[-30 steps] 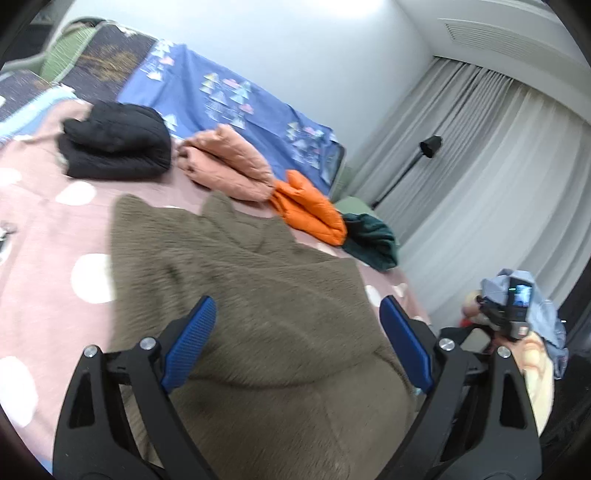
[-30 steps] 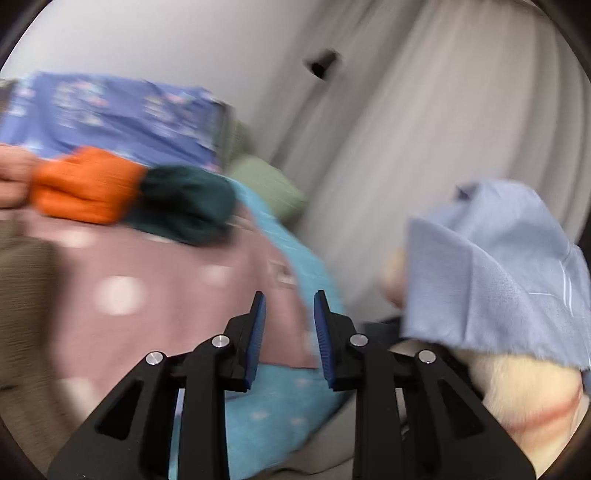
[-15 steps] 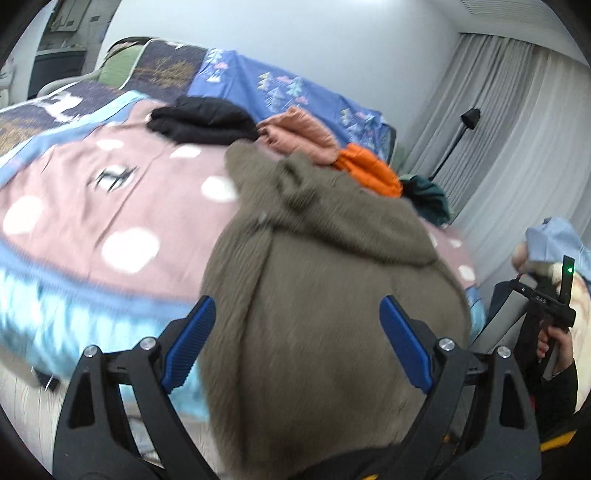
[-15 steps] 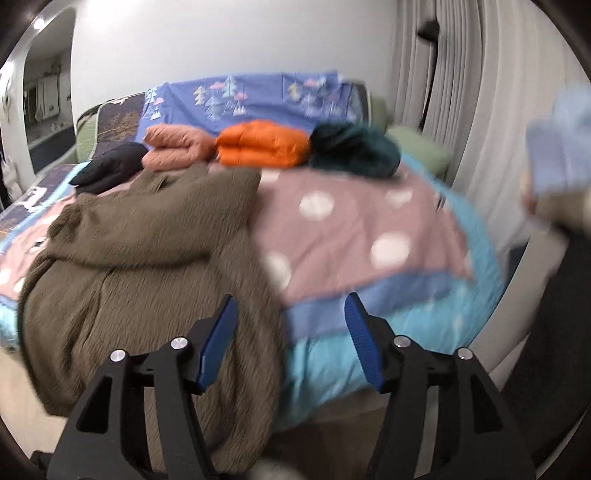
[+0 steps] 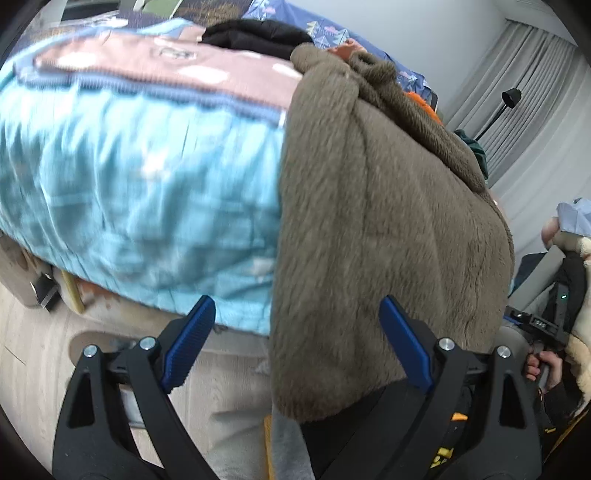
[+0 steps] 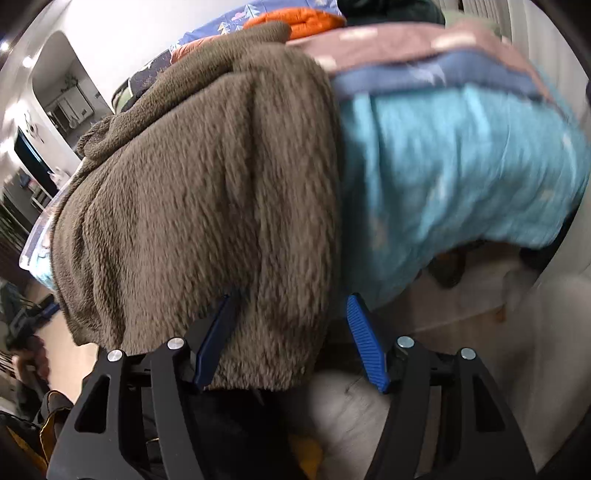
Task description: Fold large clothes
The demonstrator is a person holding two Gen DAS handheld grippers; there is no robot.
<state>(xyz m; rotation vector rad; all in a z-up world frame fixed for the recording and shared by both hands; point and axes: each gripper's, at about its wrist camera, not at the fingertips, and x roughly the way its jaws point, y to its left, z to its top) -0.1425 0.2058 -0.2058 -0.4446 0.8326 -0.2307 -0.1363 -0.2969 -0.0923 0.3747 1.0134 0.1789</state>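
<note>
Left wrist: your brown fleece (image 5: 388, 229) hangs unfolded off bed (image 5: 140, 192); left gripper (image 5: 295, 343) and right gripper (image 6: 291, 343) gape, nothing clamped.

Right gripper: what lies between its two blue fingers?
In the right wrist view, the hem of the brown fleece garment hangs between the open right gripper's fingers.

Fleece coat (image 5: 388, 206): draped over the bed (image 5: 140, 177) edge, its hem hanging toward the floor (image 5: 33, 354).
Folded clothes (image 5: 258, 35): on the bed top, behind the coat.
Curtains (image 5: 535, 85): right of the bed.
</note>
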